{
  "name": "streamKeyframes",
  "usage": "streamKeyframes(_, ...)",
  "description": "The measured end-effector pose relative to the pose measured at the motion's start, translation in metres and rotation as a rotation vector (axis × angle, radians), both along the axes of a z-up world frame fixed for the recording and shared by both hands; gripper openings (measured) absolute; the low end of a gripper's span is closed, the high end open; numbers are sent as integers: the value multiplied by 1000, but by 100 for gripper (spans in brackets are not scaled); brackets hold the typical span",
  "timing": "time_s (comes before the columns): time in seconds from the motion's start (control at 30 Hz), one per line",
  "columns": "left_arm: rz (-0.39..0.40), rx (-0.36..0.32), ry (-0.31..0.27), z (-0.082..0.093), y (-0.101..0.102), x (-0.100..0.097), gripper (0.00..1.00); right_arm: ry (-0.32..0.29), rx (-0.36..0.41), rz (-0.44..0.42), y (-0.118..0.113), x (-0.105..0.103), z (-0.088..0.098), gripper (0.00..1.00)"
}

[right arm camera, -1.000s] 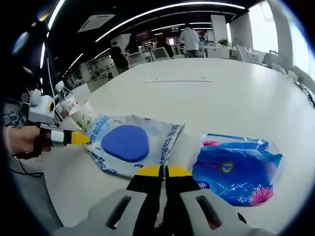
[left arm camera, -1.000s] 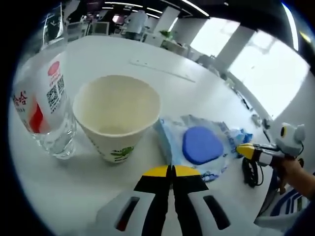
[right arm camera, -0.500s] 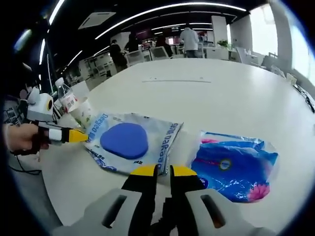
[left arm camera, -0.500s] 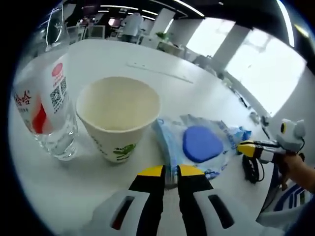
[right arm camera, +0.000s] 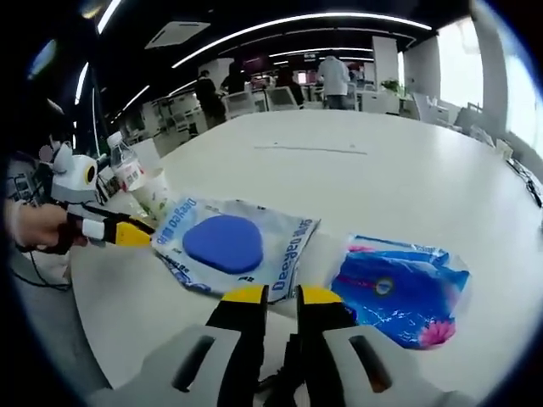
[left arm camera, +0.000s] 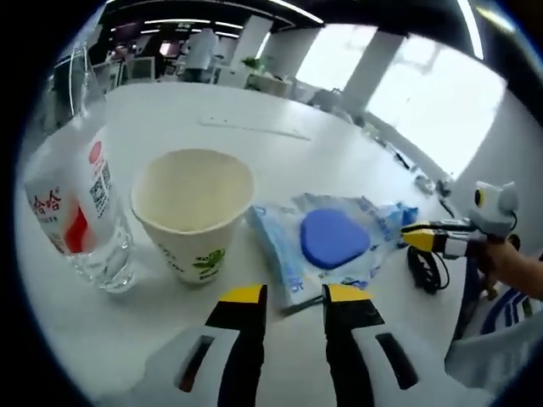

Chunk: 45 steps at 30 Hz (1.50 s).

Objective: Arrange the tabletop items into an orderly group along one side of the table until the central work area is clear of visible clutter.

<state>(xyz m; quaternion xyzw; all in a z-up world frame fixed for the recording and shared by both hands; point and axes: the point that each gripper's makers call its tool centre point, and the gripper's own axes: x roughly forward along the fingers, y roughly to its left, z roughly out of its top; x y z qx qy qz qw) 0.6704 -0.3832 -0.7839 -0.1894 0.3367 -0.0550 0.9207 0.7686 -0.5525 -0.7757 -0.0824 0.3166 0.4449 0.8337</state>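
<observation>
A flat wipes pack with a blue oval lid (left arm camera: 333, 240) lies on the white table (left arm camera: 254, 102), right of an empty paper cup (left arm camera: 193, 206) and a clear water bottle (left arm camera: 78, 216). My left gripper (left arm camera: 294, 297) stands open, and the pack's near corner lies between its yellow tips. In the right gripper view the same wipes pack (right arm camera: 231, 244) sits left of a blue tissue pack (right arm camera: 397, 288). My right gripper (right arm camera: 282, 297) is open by a narrow gap at the wipes pack's near edge. The left gripper (right arm camera: 125, 233) reaches in at the pack's left end.
The cup (right arm camera: 153, 195) and bottle (right arm camera: 125, 172) stand close together by the table's edge. A black cable (left arm camera: 428, 270) lies beyond the wipes pack. A thin strip (right arm camera: 310, 149) rests mid-table. People and desks fill the office behind.
Both grippers went from shut to open, the left one wider. Both cameras drew back a little from the wipes pack, which stays flat on the table.
</observation>
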Motion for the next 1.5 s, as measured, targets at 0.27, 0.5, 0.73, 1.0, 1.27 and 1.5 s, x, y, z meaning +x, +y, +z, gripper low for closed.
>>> streamKeyframes(0.27, -67, 10, -31, 13, -9, -11, 43, -8, 25, 67, 3, -15, 7, 28)
streamKeyframes(0.5, -119, 27, -54, 20, -8, -23, 59, -8, 62, 116, 5, -33, 13, 47)
streamKeyframes(0.73, -139, 45, -63, 27, -1, -35, 70, -5, 75, 145, 4, -46, 17, 69)
streamKeyframes(1.0, -208, 57, -59, 40, 10, -56, 81, 16, 50, 141, -9, -58, 18, 80)
streamKeyframes(1.27, -185, 59, -74, 59, 32, -78, 86, 33, 83, 105, -22, -64, 29, 89)
streamKeyframes(1.5, -157, 67, -118, 79, 43, -95, 86, 16, 85, 105, -27, -78, 40, 91)
